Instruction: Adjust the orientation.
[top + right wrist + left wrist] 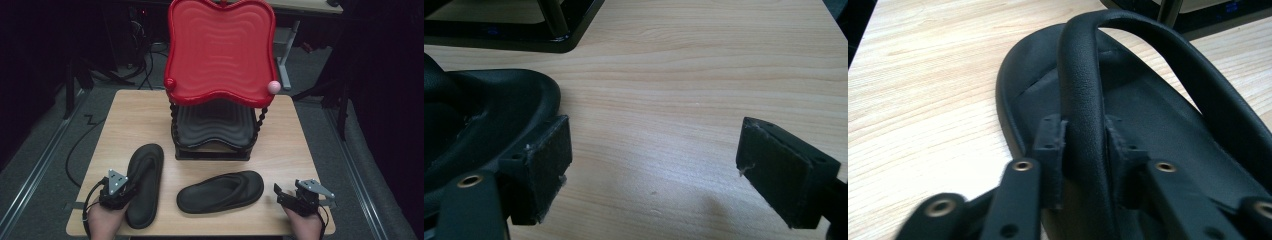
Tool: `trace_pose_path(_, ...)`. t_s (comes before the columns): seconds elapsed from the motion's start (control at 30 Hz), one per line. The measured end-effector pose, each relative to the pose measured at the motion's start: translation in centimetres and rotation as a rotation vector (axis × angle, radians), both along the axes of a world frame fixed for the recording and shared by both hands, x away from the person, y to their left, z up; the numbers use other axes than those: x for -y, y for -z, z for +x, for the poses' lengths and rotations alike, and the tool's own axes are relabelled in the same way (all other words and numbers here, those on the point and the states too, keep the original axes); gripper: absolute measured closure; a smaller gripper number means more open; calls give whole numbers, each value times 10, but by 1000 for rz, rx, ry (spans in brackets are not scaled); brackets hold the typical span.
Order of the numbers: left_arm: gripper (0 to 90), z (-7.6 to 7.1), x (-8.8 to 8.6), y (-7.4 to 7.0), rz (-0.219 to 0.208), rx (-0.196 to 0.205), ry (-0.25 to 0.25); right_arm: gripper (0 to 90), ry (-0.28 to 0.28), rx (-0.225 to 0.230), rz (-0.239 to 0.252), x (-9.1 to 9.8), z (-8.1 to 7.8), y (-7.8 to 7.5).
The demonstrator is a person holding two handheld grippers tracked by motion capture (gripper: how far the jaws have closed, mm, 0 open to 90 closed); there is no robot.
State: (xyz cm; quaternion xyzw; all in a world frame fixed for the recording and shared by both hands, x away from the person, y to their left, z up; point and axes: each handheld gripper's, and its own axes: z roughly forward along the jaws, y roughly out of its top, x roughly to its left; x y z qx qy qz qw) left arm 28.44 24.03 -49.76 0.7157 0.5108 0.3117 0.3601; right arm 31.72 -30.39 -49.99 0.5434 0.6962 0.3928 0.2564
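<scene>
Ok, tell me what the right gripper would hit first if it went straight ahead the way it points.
The right gripper, fingers wide open, faces bare table; the way looks free to the far edge. The black sandal lies just off to the side by one finger, and the rack's base stands farther off; depth is uncertain.

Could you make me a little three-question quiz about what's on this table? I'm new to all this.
1. True or false: the left gripper has its jaws closed on a sandal strap.
2. How many black sandals lie on the table?
3. The right gripper jaws are: A) clamped on a sandal, B) open above bare wood.

Key: 1 true. 2 two: left sandal, right sandal. 3 B.
</scene>
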Motion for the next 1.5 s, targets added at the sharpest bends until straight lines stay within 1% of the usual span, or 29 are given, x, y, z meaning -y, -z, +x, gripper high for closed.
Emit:
trace_pose_path(0.07, 734, 0, 0, 0, -4, 1, 0, 152, 3, -1, 4, 1, -1, 0)
trace_pose_path(0.13, 740, 0, -2, -1, -23, -1, 1, 157, 3, -1, 3, 2, -2, 0)
trace_pose_path(0.17, 746, 0, -3, -1, -42, 3, -5, 167, 2, -4, 10, 3, -2, 1)
trace_pose_path(0.23, 750, -1, -4, -1, -47, 9, -8, 170, -1, -4, 13, 4, -2, 1)
trace_pose_path(0.33, 754, -4, -7, -4, -69, 32, -14, 178, -12, 4, 23, 2, -3, 0)
trace_pose_path(0.43, 757, -8, -8, -7, -94, 55, -8, 177, -16, 5, 23, 0, -3, -1)
trace_pose_path(0.47, 758, -10, -8, -8, -104, 65, -6, 177, -21, 9, 19, -1, -3, -2)
trace_pose_path(0.5, 758, -13, -9, -10, -111, 82, -3, 178, -25, 26, 11, -3, -3, -4)
trace_pose_path(0.53, 758, -13, -9, -10, -111, 82, -3, 178, -25, 26, 11, -3, -3, -4)
trace_pose_path(0.57, 758, -19, -8, -12, -110, 97, 2, 184, -27, 40, 6, -7, -2, -5)
trace_pose_path(0.6, 758, -19, -8, -12, -110, 97, 2, 184, -27, 40, 6, -7, -2, -5)
trace_pose_path(0.7, 758, -30, -8, -15, -113, 110, 14, 203, -38, 57, -2, -13, 1, -7)
trace_pose_path(0.73, 758, -32, -8, -15, -115, 114, 17, 217, -48, 71, -6, -19, 3, -8)
trace_pose_path(0.77, 759, -39, -7, -17, -116, 115, 28, 226, -58, 80, -6, -22, 5, -9)
trace_pose_path(0.8, 759, -39, -7, -17, -116, 115, 28, 226, -58, 80, -6, -22, 5, -9)
trace_pose_path(0.83, 759, -43, -6, -18, -115, 121, 31, 232, -64, 83, -4, -24, 7, -9)
trace_pose_path(0.87, 759, -51, -5, -20, -119, 133, 39, 248, -83, 92, 0, -31, 11, -10)
trace_pose_path(0.97, 759, -61, -3, -24, -134, 147, 48, 263, -103, 107, -6, -39, 16, -11)
trace_pose_path(1.0, 759, -61, -3, -24, -134, 147, 48, 267, -106, 107, -6, -42, 17, -12)
trace_pose_path(1.03, 759, -67, -1, -26, -144, 156, 53, 270, -116, 114, -11, -45, 18, -12)
trace_pose_path(1.1, 759, -69, 0, -27, -144, 163, 56, 274, -120, 120, -15, -47, 19, -12)
trace_pose_path(1.2, 761, -72, 4, -30, -162, 179, 66, 288, -130, 134, -15, -51, 19, -14)
trace_pose_path(1.23, 761, -72, 4, -30, -162, 179, 66, 288, -130, 134, -15, -51, 19, -14)
trace_pose_path(1.3, 761, -72, 8, -33, -173, 189, 87, 297, -134, 143, -11, -51, 16, -15)
trace_pose_path(1.33, 761, -72, 8, -33, -173, 189, 87, 297, -138, 145, -11, -50, 15, -15)
trace_pose_path(1.37, 761, -71, 13, -35, -176, 197, 110, 297, -138, 143, -8, -49, 13, -15)
trace_pose_path(1.43, 762, -68, 21, -38, -182, 214, 140, 293, -136, 141, -8, -47, 10, -15)
trace_pose_path(1.47, 763, -68, 21, -38, -182, 214, 140, 293, -136, 141, -8, -47, 10, -15)
trace_pose_path(1.5, 763, -67, 24, -40, -184, 218, 157, 287, -131, 140, -5, -45, 8, -15)
